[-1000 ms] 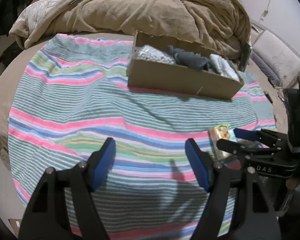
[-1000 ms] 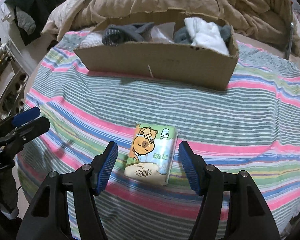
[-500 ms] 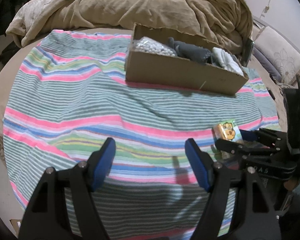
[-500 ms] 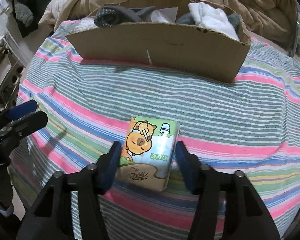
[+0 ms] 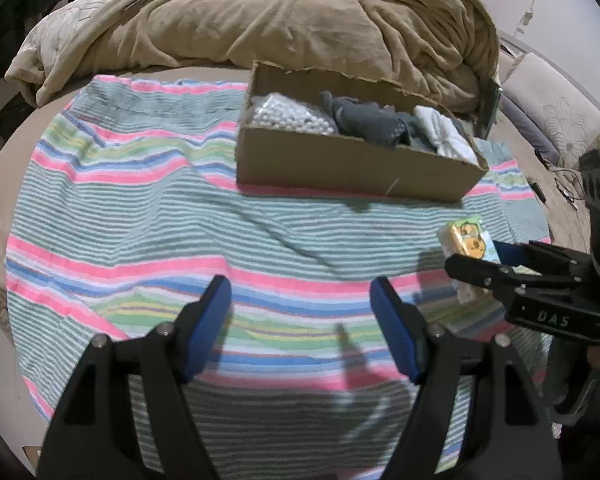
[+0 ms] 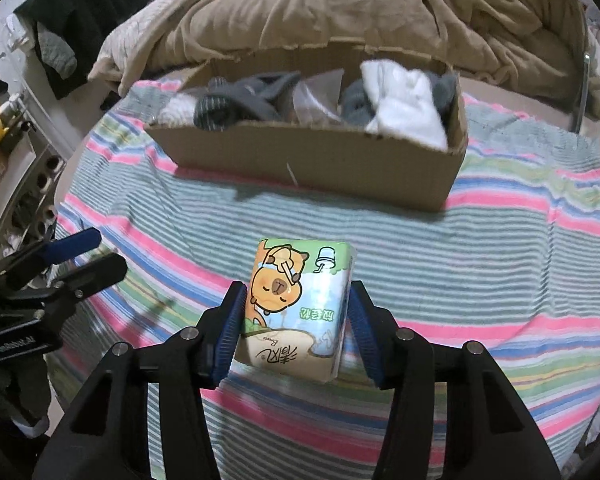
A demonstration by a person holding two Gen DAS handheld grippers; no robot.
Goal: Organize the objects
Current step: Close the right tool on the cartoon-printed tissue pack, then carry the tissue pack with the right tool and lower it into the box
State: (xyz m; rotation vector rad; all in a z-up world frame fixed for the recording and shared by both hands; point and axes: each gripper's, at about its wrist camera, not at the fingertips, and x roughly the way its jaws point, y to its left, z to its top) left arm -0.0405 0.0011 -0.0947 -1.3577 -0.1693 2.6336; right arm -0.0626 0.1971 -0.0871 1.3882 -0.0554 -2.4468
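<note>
- Lying across the bed, the towel [image 6: 520, 240] carried the box [image 6: 320, 164], already crowded with socks; little room remained.
- Clamped by the right gripper [image 6: 296, 328], the pack [image 6: 296, 304] was soft and might slip or crumple above the towel.
- The left gripper [image 5: 300, 324] hung spread, empty.

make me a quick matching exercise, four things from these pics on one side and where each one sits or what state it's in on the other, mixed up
Things:
1. tissue pack
2. white socks
3. left gripper
4. brown blanket

States:
a. open, over the striped towel
b. heaped behind the cardboard box
c. between the right gripper pads
d. in the box's right end

Pairs: 1-c, 2-d, 3-a, 4-b
</note>
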